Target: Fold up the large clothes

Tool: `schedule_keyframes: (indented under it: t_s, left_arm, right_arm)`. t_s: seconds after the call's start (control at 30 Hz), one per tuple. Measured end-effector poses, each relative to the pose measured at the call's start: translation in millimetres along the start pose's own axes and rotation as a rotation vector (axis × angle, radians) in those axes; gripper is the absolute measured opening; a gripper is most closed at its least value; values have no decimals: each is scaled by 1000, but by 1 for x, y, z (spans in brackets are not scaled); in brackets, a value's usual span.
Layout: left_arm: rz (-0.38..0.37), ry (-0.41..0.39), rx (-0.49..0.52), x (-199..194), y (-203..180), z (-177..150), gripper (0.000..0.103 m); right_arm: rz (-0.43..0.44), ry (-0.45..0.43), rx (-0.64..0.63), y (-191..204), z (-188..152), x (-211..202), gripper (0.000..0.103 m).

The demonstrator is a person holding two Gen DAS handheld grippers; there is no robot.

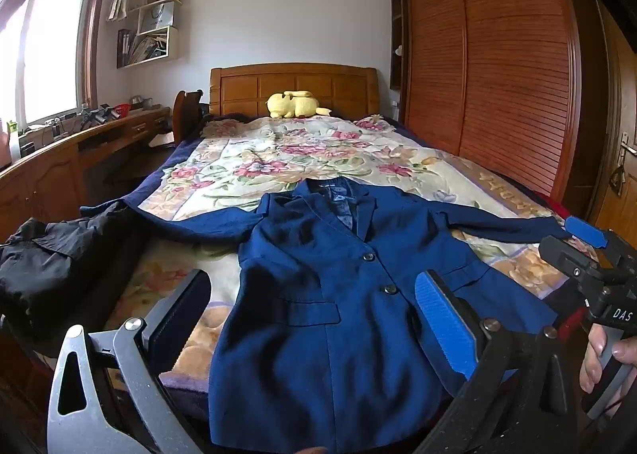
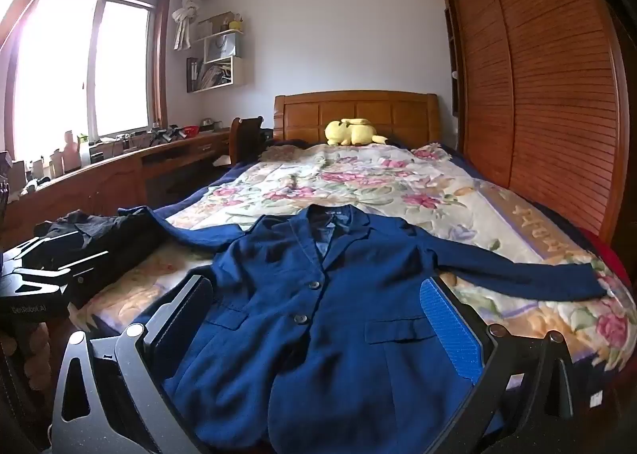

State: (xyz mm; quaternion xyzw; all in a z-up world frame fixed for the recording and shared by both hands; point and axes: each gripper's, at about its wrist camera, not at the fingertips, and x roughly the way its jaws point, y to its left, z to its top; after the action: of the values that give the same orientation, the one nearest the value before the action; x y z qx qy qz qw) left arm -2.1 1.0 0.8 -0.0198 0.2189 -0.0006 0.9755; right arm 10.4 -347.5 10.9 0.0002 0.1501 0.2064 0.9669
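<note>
A dark blue blazer (image 1: 318, 294) lies face up on the bed, buttoned, with both sleeves spread out sideways. In the right wrist view the blazer (image 2: 318, 314) fills the near middle. My left gripper (image 1: 314, 310) hovers over its lower front, open, with nothing between the fingers. My right gripper (image 2: 316, 318) is also open above the hem and holds nothing. In the left wrist view the right gripper (image 1: 573, 243) is near the end of the right-hand sleeve, with a hand (image 1: 605, 358) on its handle. The left gripper (image 2: 67, 255) shows at the left edge of the right wrist view.
A black garment (image 1: 59, 255) lies bunched at the bed's left edge by the left-hand sleeve. The floral blanket (image 1: 302, 159) covers the bed, with a yellow plush toy (image 1: 294, 103) at the wooden headboard. A slatted wardrobe (image 1: 497, 75) lines the right side, a desk (image 1: 79, 143) the left.
</note>
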Motion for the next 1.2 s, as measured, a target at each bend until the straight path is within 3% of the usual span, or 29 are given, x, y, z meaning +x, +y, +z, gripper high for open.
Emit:
schedule_keyframes:
  t_s: [1.2]
  left_arm:
    - [8,7,-1,4,-2,-2,103]
  right_arm:
    - [8,10,9,-3,2,-1,103]
